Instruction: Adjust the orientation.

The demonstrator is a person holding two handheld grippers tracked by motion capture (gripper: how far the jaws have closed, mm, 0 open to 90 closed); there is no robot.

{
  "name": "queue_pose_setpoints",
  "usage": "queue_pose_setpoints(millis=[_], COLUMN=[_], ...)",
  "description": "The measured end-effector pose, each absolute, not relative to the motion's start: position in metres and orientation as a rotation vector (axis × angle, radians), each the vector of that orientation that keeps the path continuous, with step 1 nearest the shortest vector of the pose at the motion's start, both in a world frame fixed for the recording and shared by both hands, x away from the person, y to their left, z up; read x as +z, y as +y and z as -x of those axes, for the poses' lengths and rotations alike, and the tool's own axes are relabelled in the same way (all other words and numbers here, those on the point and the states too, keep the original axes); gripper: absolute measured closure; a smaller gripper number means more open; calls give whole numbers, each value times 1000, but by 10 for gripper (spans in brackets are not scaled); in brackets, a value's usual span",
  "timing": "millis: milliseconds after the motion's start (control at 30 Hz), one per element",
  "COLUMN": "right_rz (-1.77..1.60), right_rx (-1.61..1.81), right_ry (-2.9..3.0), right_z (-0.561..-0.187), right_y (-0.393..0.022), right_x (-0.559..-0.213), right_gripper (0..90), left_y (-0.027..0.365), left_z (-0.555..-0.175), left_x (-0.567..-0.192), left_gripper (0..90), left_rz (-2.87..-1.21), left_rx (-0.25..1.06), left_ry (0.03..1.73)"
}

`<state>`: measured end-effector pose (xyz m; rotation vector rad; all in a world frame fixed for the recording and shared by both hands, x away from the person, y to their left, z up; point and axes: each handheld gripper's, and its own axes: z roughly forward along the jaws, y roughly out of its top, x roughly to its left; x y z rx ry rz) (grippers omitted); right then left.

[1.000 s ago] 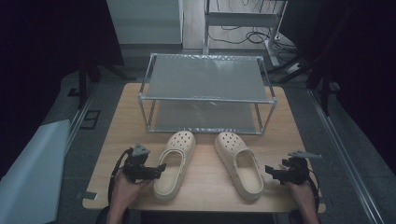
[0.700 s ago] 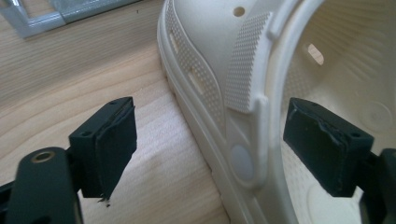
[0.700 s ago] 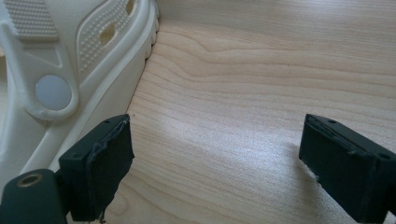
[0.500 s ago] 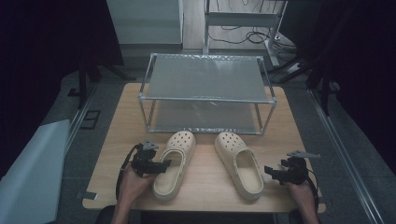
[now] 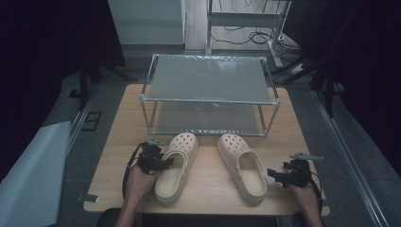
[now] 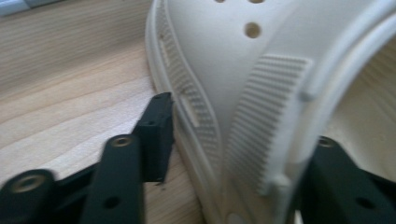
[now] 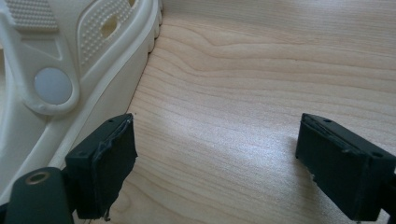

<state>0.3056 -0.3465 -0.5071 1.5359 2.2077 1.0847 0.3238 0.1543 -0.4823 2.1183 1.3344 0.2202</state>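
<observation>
Two cream clogs lie side by side on the wooden table (image 5: 208, 187), toes toward the rack. My left gripper (image 5: 163, 163) straddles the outer side wall of the left clog (image 5: 172, 179). In the left gripper view, the left gripper (image 6: 243, 149) has one pad at the sole's edge of the left clog (image 6: 243, 56) and the other jaw inside the shoe. Its jaws have just been closing on that wall, and no firm pinch shows. My right gripper (image 5: 275, 174) stands open on the table just right of the right clog (image 5: 243, 168). The right gripper (image 7: 215, 168) holds nothing, with the right clog (image 7: 56, 56) beside its left pad.
A two-shelf metal rack (image 5: 208, 78) stands across the back half of the table, just beyond the clogs' toes. Bare wood lies between the two clogs and along both side edges. Dark floor, cables and stands surround the table.
My left gripper has slid right onto the left clog's side and its jaws have narrowed around the wall. The right gripper and both clogs have stayed put.
</observation>
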Motion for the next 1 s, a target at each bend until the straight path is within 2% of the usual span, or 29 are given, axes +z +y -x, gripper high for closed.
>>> queue_pose_setpoints(millis=[500,900,1000], right_rz=[-1536,-1535,-1536], right_rx=[1082,1079,1079], right_ry=[2219,2224,2223], right_z=[-306,-306,-306], right_y=[-346,-346,-346], right_x=[-508,-508,-508], right_gripper=[133,136,137], left_y=[169,194,204], left_z=[-327,-334,-337], left_x=[-482,-487,-491], left_gripper=[682,734,738], left_rz=[-2061,-1948,-1883], left_rx=[187,36,-38], left_ry=[1373,1388,1402])
